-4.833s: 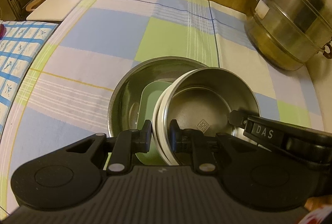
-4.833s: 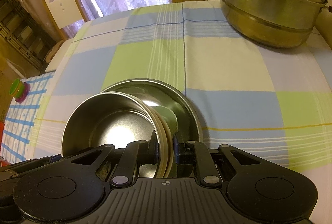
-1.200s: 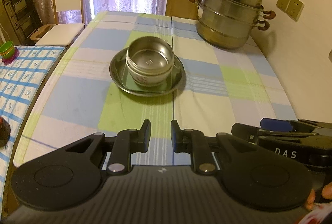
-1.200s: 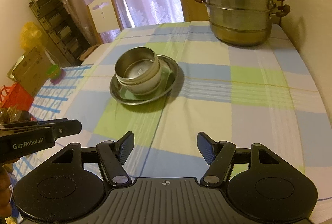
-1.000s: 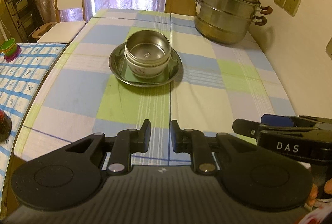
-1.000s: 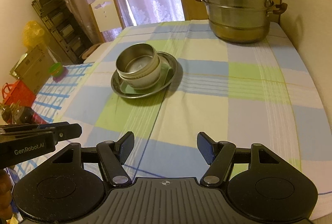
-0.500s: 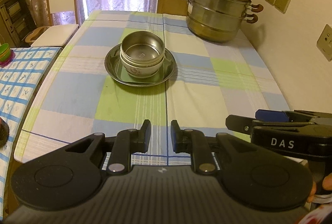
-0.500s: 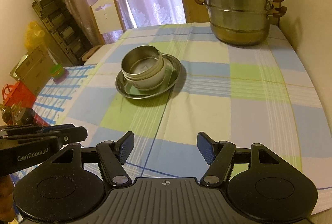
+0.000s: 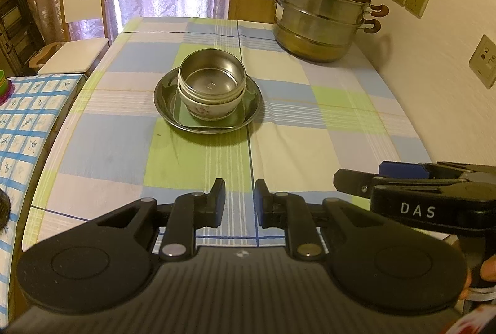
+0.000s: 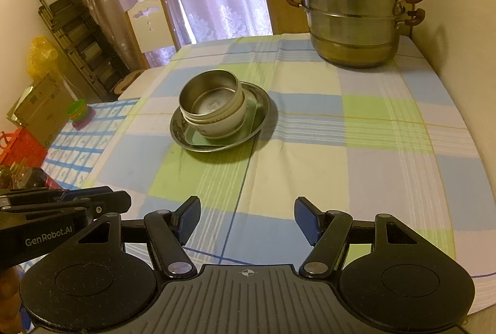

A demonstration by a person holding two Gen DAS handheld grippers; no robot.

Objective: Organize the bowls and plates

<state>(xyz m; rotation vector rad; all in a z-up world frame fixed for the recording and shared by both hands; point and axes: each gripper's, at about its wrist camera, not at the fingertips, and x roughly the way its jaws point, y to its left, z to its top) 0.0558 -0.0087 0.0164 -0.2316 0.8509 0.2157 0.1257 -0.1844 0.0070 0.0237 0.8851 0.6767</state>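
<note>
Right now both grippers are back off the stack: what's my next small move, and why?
Probably none beyond resting: the steel bowl sits nested in the white bowl on the green plate inside the steel dish. Left gripper and right gripper hold nothing, and no loose dishes show.

My left gripper (image 9: 239,204) is matte black plastic: a ribbed central housing with a small crosshair mark, flanked by two rounded lobes, each with a shallow circular recess. Two angled link arms pivot on silver rivets (image 9: 173,249); smaller silver screws sit further out. Its fingers (image 9: 217,202) end in flat pads with blue faces.

My right gripper (image 10: 246,221) is the same build, with blue ribbed pads (image 10: 310,221) clearly visible. Seen from the left wrist camera, its side carries white lettering "DAS" and a blue pad at the tip. The left unit's side, seen from the right camera, reads "GenRobot.AI".
</note>
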